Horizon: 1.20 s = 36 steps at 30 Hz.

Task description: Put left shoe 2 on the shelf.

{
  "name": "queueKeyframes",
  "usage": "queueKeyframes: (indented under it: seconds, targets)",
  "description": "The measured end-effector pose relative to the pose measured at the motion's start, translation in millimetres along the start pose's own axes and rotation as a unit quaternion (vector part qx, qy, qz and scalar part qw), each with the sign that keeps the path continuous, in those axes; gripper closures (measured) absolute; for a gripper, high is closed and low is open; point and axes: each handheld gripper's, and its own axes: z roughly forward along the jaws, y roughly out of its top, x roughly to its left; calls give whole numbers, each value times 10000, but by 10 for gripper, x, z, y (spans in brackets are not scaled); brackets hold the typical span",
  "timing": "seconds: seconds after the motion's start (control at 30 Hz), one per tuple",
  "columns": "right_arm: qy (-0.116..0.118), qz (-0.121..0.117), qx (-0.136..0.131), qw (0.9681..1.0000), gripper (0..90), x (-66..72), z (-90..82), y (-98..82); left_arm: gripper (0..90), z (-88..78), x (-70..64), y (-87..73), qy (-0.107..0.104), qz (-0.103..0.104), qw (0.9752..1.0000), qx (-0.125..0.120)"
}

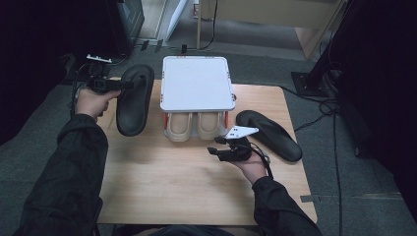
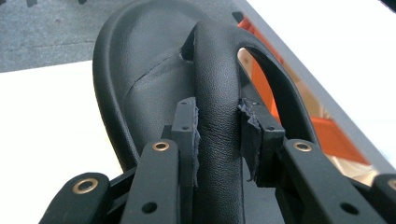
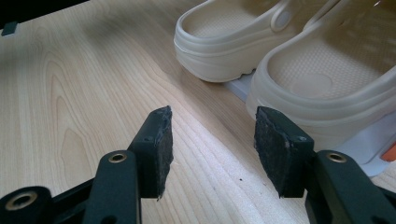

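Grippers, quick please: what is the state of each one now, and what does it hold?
Left gripper: closed on the strap of the black flip-flop.
Right gripper: open, holding nothing, above the table near the beige clogs.

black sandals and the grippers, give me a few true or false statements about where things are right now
1. The left gripper is shut on the strap of a black sandal. True.
2. The right gripper holds a beige clog. False: its jaws stand open over bare table, nothing between them.
3. The other black sandal lies on the table at the right of the white rack. True.
4. The two beige clogs sit on top of the white rack. False: they sit under its top shelf, heels sticking out toward the person.
5. Both black sandals are in the rack. False: one is in the left gripper, the other on the table.
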Motion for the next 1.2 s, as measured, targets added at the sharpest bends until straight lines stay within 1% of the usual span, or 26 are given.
queueKeyframes:
  seconds: [0.17,0.33,0.4,0.53,0.67,0.73,0.93,1.07,1.2]
  targets:
    - [24,22,12,10000,477,1,2,-2,692,-74,-70,147,33,86,9999,-50]
    - [21,-6,19,10000,476,16,8,-2,692,-154,-124,292,33,85,9999,-121]
    - [23,-13,17,10000,476,18,9,-1,692,-167,-155,344,40,86,9999,-128]
    - [21,-17,18,10000,476,17,12,-1,692,-178,-247,474,57,201,9998,-78]
    - [17,-6,18,10000,476,15,6,-1,692,-175,-332,571,62,255,9996,-74]
    - [20,12,12,10000,476,15,4,-1,692,-163,-386,616,59,251,9996,-73]
    - [8,-20,-26,10000,476,11,1,3,692,-90,-540,754,11,337,9994,-27]
    - [5,15,-53,10000,476,6,-19,6,692,-10,-652,827,-51,325,9995,-34]
    - [10,30,-54,10000,476,4,-21,5,692,106,-770,888,-103,341,9994,1]
